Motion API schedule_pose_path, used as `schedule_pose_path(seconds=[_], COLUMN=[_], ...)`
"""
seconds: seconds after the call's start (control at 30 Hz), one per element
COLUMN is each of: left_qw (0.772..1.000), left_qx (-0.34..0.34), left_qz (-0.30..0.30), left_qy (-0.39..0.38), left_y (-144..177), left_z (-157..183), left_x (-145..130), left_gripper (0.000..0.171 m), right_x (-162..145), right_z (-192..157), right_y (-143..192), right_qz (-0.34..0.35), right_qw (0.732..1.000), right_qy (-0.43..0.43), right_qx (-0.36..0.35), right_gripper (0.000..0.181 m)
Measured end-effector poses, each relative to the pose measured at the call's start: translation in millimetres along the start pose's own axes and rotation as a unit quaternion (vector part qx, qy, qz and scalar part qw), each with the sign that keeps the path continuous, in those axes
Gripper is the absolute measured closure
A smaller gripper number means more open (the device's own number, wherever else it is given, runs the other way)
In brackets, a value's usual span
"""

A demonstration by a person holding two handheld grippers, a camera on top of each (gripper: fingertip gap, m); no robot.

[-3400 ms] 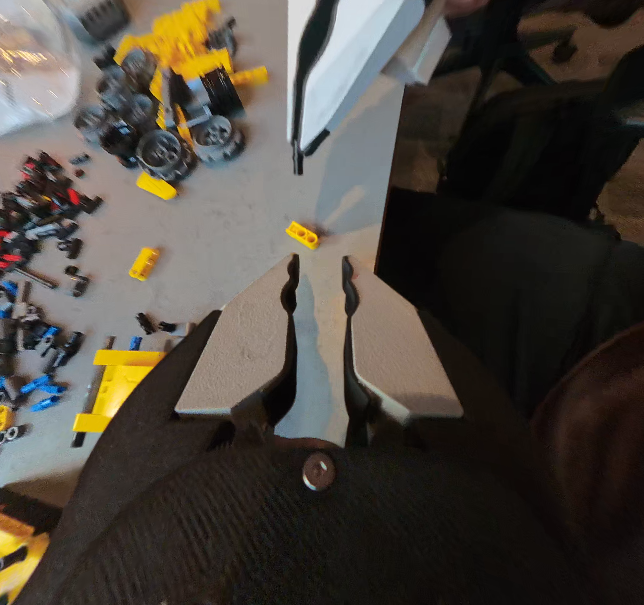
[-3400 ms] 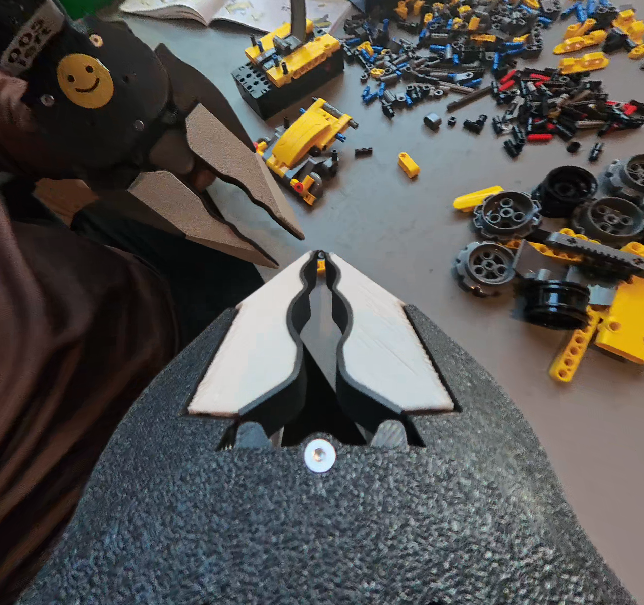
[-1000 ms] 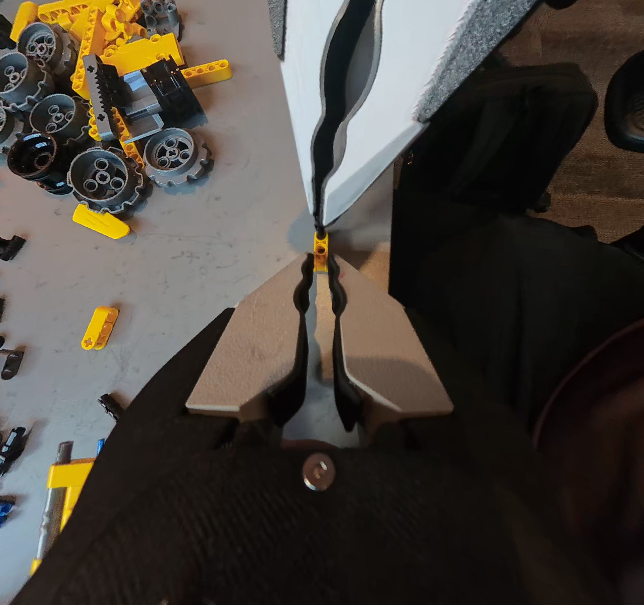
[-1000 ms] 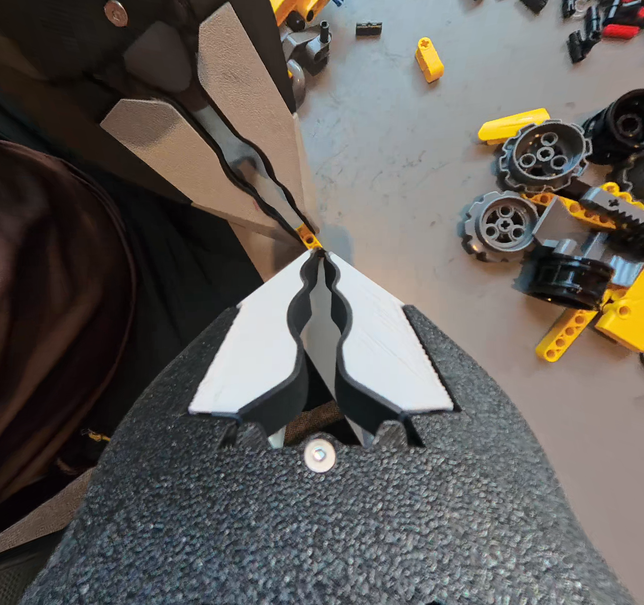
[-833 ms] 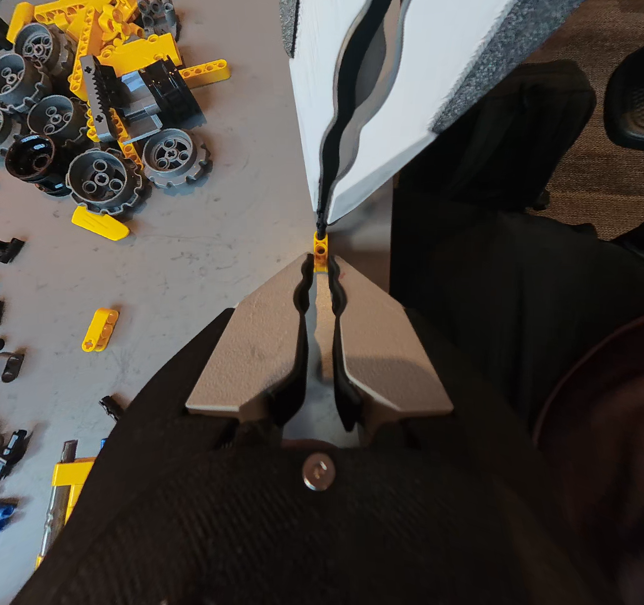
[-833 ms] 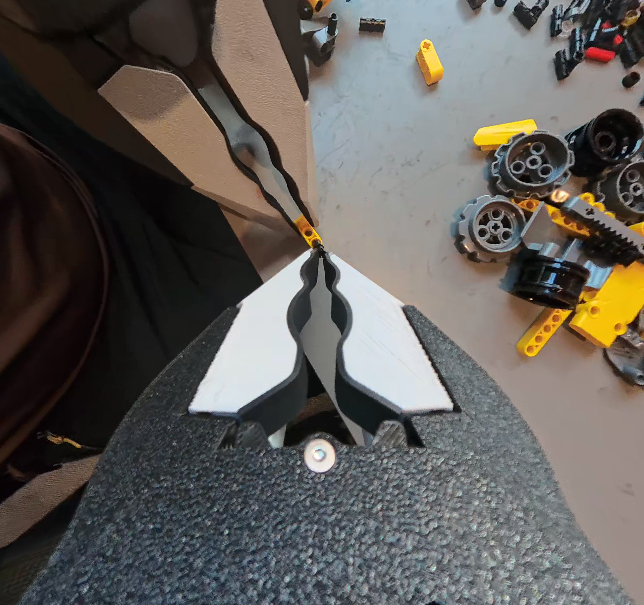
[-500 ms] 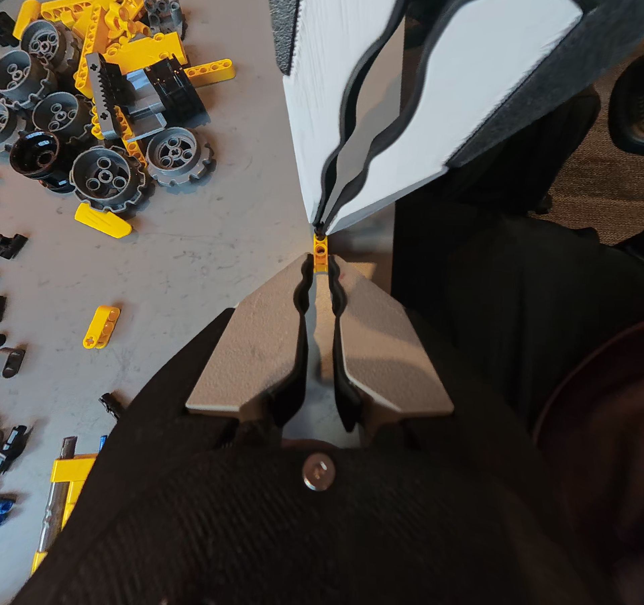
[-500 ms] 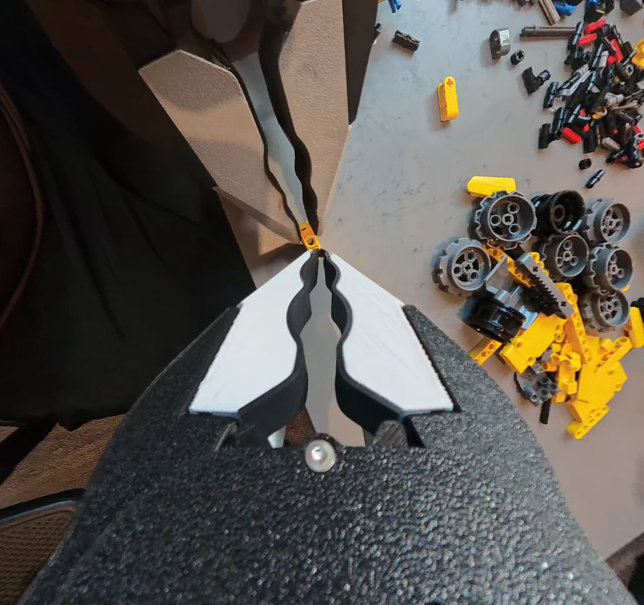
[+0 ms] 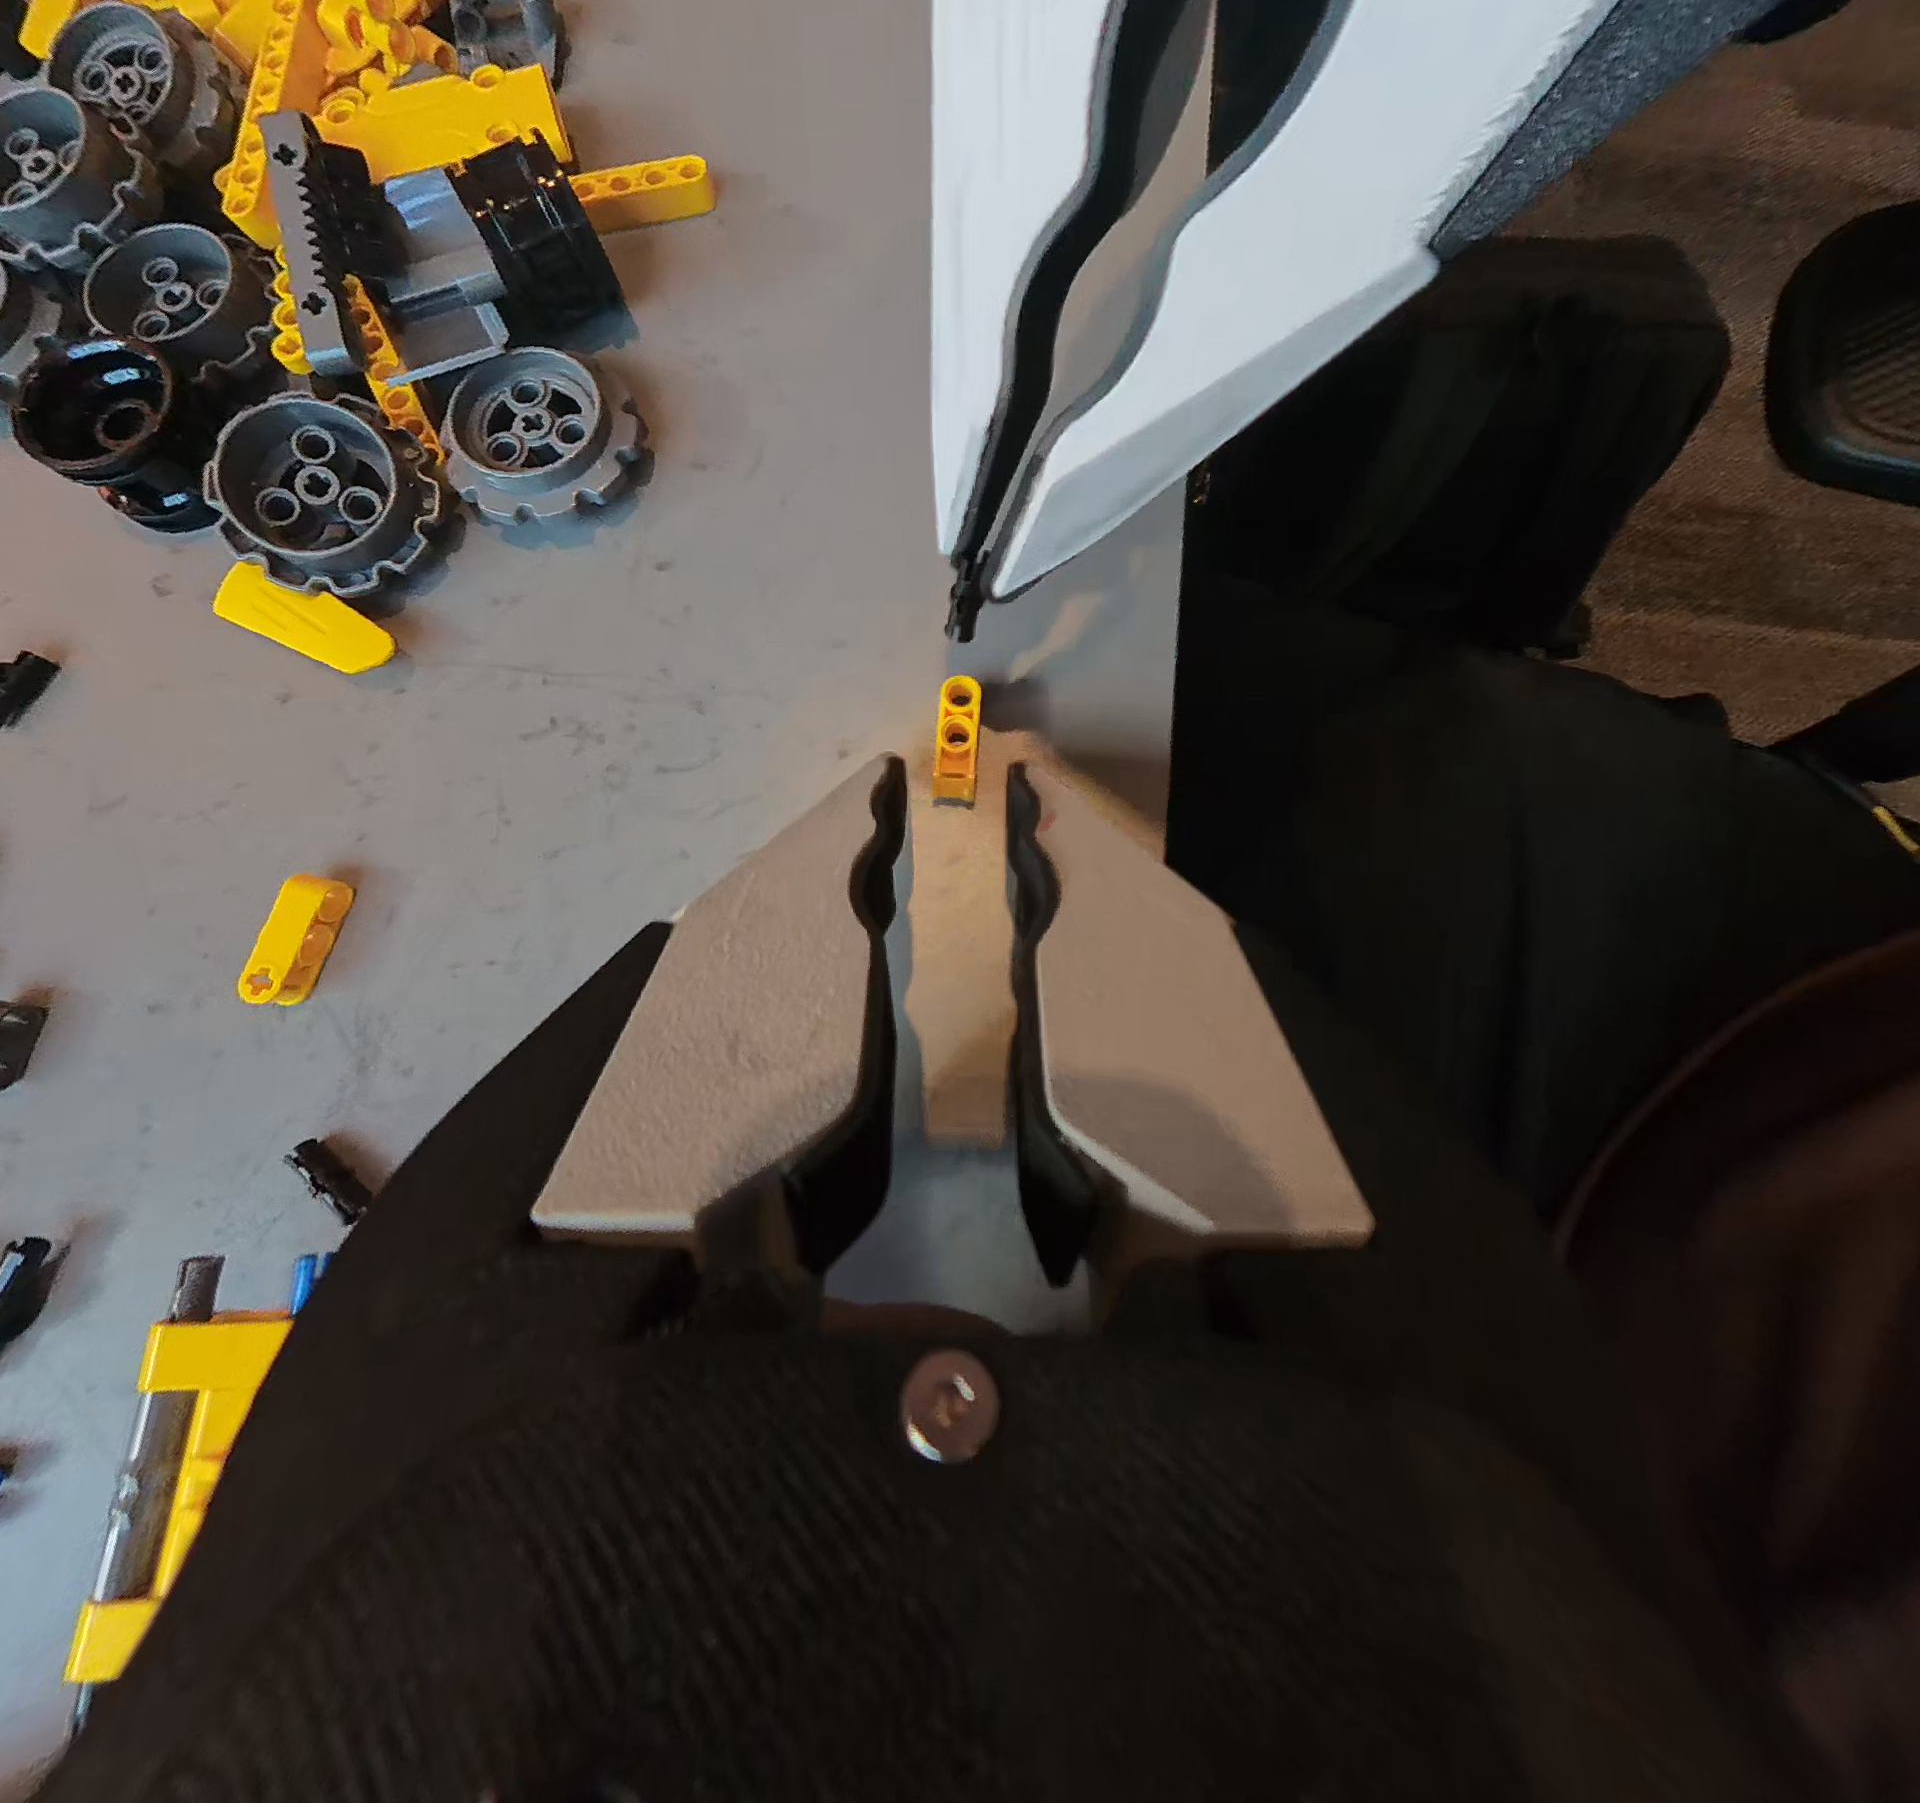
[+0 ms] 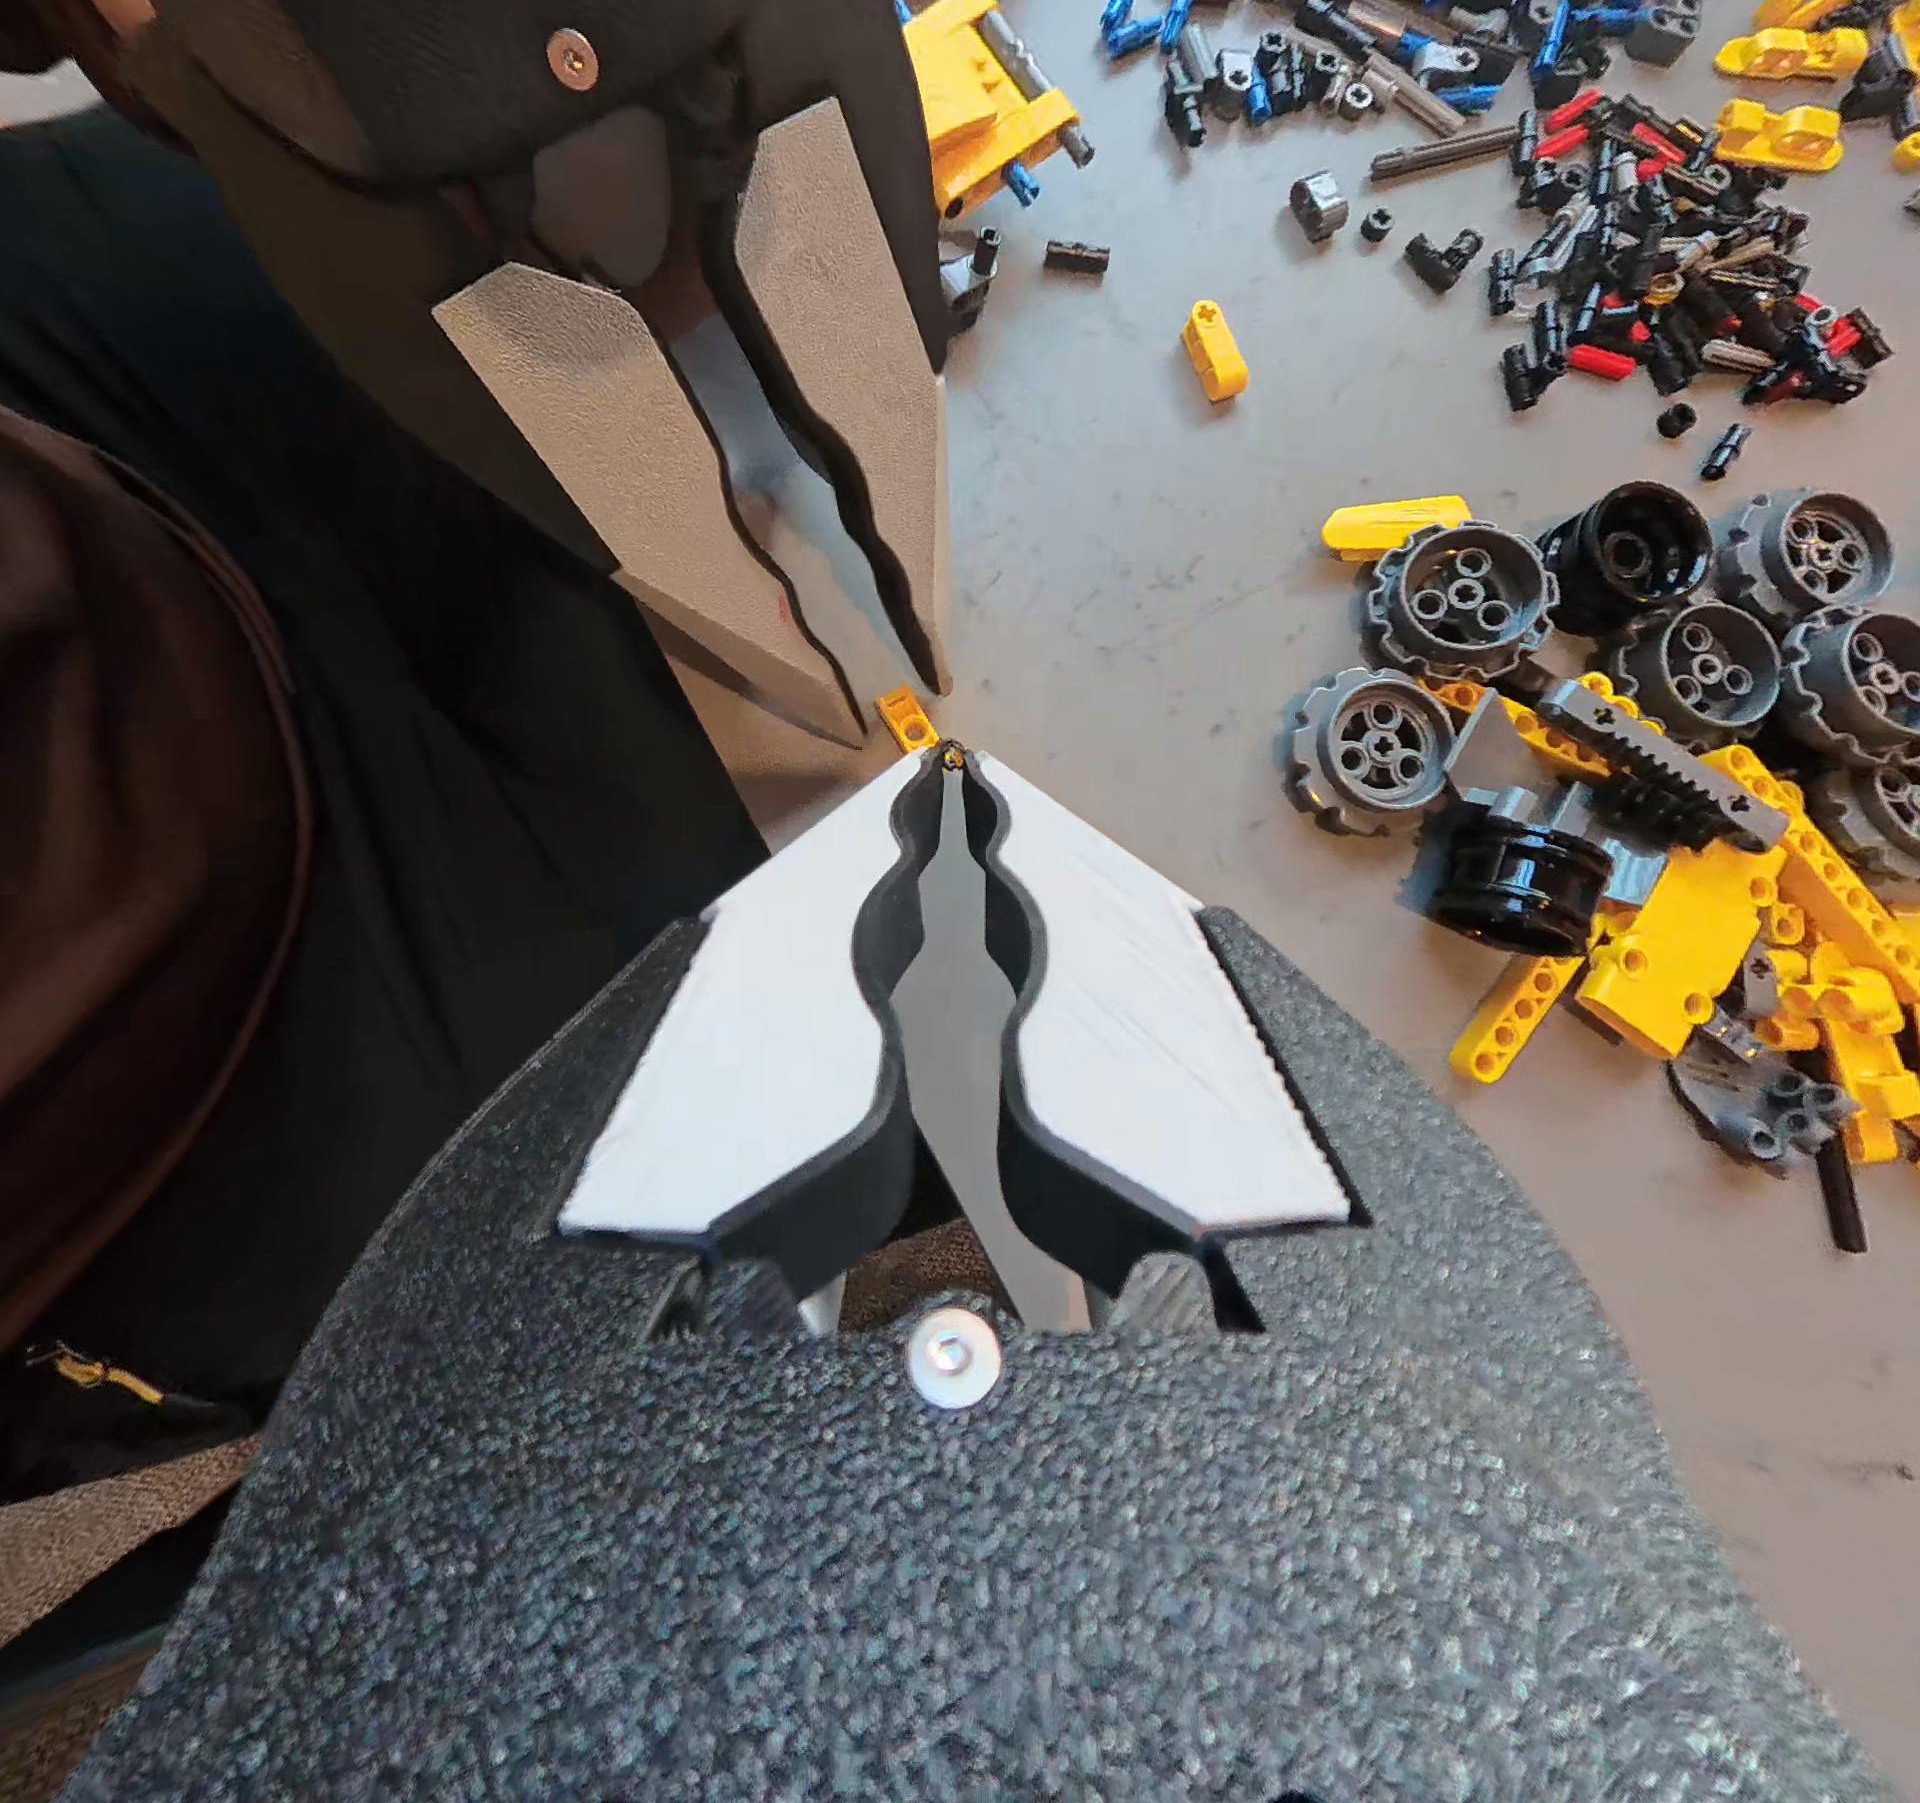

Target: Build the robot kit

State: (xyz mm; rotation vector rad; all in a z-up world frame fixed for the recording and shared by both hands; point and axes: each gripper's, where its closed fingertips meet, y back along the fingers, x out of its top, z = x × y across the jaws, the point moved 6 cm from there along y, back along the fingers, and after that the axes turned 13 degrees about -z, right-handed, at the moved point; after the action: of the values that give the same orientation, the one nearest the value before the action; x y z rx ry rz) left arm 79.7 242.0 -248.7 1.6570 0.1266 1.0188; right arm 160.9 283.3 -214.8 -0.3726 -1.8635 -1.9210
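Note:
A small yellow two-hole beam lies on the grey table near its edge, just ahead of my left gripper. The left gripper's grey fingers are open, with the beam loose in front of the gap. My right gripper, with white fingers, is shut on a small black pin that sticks out of its tips. It hangs a little above and beyond the beam. In the right wrist view the left gripper points down at the beam, tip to tip with the right one.
A pile of grey wheels and yellow beams lies to one side; it also shows in the left wrist view. Small black, red and blue pins lie scattered, with a yellow connector and a part-built yellow assembly. A person's dark clothing lies past the table edge.
My left gripper was shut on the yellow beam while the right pressed the pin against it. Now the left has opened and let the beam go, and the right has drawn back with the pin.

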Motion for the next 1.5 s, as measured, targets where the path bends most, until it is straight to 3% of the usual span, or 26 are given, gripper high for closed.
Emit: schedule_pose_path(seconds=[0.03,0.2,0.33,0.43,0.57,0.63,1.17,1.5], left_qw=[1.000,0.998,0.996,0.993,0.992,0.992,0.989,0.989], left_qx=[-0.001,0.005,0.035,0.040,0.033,0.028,0.054,0.058], left_qz=[0.002,0.060,0.066,0.086,0.100,0.105,0.118,0.114], left_qy=[0.002,-0.028,-0.058,-0.071,-0.070,-0.068,-0.075,-0.074], left_y=[1,17,18,20,22,23,30,29], left_z=[0,6,9,12,14,14,9,11], left_x=[0,11,15,17,17,17,14,13], left_gripper=[0.154,0.158,0.159,0.169,0.164,0.170,0.171,0.170], right_x=[0,1,4,3,2,2,6,7], right_z=[0,-4,-6,-7,-9,-10,-10,-12], right_y=[1,6,11,11,11,11,9,14], right_qz=[0.006,0.047,0.076,0.083,0.090,0.094,0.170,0.183], right_qw=[1.000,0.998,0.994,0.993,0.992,0.991,0.975,0.974], right_qy=[-0.003,-0.026,-0.043,-0.047,-0.050,-0.048,-0.090,-0.085], right_qx=[0.003,0.040,0.066,0.074,0.080,0.083,0.112,0.099], right_gripper=[0.181,0.181,0.181,0.181,0.181,0.181,0.174,0.174])
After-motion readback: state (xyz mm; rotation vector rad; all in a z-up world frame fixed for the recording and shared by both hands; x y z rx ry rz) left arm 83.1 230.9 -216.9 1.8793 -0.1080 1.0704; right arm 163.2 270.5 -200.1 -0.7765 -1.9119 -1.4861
